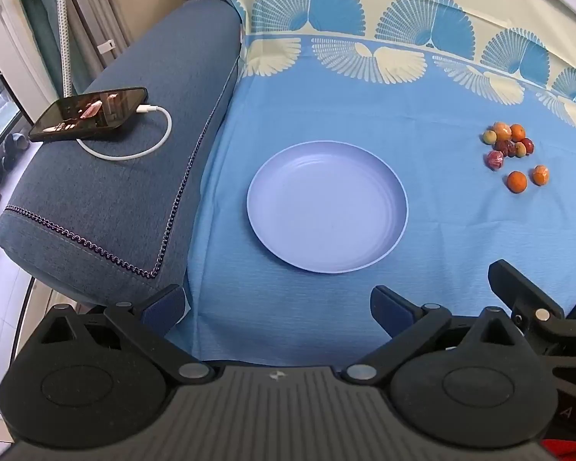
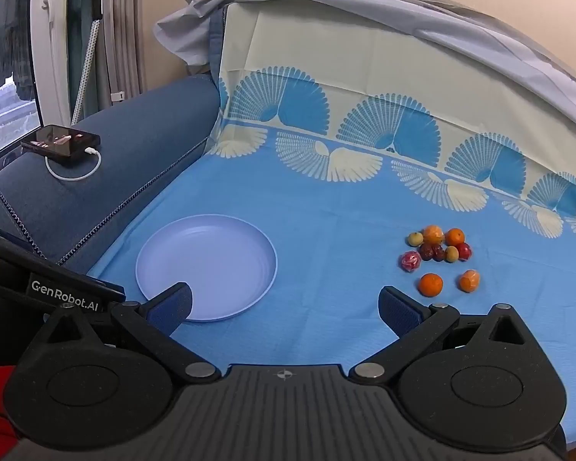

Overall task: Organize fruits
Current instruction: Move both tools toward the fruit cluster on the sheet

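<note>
**Fruit sorting not started**

Since the round lilac plastic plate (image 2: 206,265) holds nothing, no step is done. The pile of small orange, red and green fruits (image 2: 439,255) sits well apart on the blue cloth (image 2: 326,230). The left claw (image 1: 278,307) and right claw (image 2: 284,309) are both wide open, empty.

Soft even daylight from window (image 2: 4,77) at left; faint shadows, sharp focus, strong fisheye bending, dark corners.
</note>
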`<state>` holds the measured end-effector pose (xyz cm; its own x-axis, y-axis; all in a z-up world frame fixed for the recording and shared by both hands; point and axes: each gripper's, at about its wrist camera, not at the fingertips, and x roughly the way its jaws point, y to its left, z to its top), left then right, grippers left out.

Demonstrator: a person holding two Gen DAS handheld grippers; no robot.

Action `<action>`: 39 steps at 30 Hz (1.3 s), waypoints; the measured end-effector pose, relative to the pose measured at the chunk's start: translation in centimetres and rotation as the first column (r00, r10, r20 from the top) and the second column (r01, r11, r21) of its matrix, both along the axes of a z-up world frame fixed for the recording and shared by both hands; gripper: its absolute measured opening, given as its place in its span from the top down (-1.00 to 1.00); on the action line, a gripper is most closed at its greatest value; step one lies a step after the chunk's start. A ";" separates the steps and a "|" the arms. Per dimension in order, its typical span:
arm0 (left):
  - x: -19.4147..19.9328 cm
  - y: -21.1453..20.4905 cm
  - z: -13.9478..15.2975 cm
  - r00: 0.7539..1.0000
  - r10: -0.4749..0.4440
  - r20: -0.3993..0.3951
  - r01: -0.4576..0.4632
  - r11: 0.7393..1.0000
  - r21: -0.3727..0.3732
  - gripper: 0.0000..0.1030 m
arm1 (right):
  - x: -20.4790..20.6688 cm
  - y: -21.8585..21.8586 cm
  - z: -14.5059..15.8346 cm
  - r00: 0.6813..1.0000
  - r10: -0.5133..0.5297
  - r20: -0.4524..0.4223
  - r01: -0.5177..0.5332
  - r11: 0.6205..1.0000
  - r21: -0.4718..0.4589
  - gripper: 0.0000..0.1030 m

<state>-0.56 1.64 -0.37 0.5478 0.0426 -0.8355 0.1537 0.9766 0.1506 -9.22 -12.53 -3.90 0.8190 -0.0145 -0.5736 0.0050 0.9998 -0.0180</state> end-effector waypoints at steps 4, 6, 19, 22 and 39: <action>0.0 -0.1 0.0 1.000 0.000 -0.001 0.000 1.000 0.005 -0.99 | 0.1 0.0 0.0 1.000 0.000 0.002 0.000 1.000 0.001 -0.99; 0.0 -0.1 0.1 1.000 0.000 -0.001 0.000 1.000 0.006 -0.99 | 0.1 0.0 0.1 1.000 0.001 0.003 -0.001 1.000 0.000 -0.99; 0.3 0.1 -0.2 1.000 0.003 -0.010 -0.003 1.000 0.012 -0.99 | 0.3 0.0 -0.3 1.000 0.007 -0.013 -0.007 1.000 0.005 -0.99; 0.4 0.1 -0.2 1.000 0.000 -0.012 0.000 1.000 0.021 -0.99 | 0.5 0.1 -0.4 1.000 0.011 -0.020 -0.011 1.000 0.008 -0.99; 3.8 -3.9 -0.7 0.996 -0.074 -0.043 0.074 0.997 0.002 -0.99 | -0.6 -5.0 0.1 0.986 -0.149 0.075 0.144 0.988 0.063 -0.99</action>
<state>3.26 -2.27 -1.07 0.5131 0.0067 -0.8583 0.2317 0.9618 0.1460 -9.79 -17.51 -3.75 0.8534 -0.1070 -0.5101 0.1508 0.9875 0.0451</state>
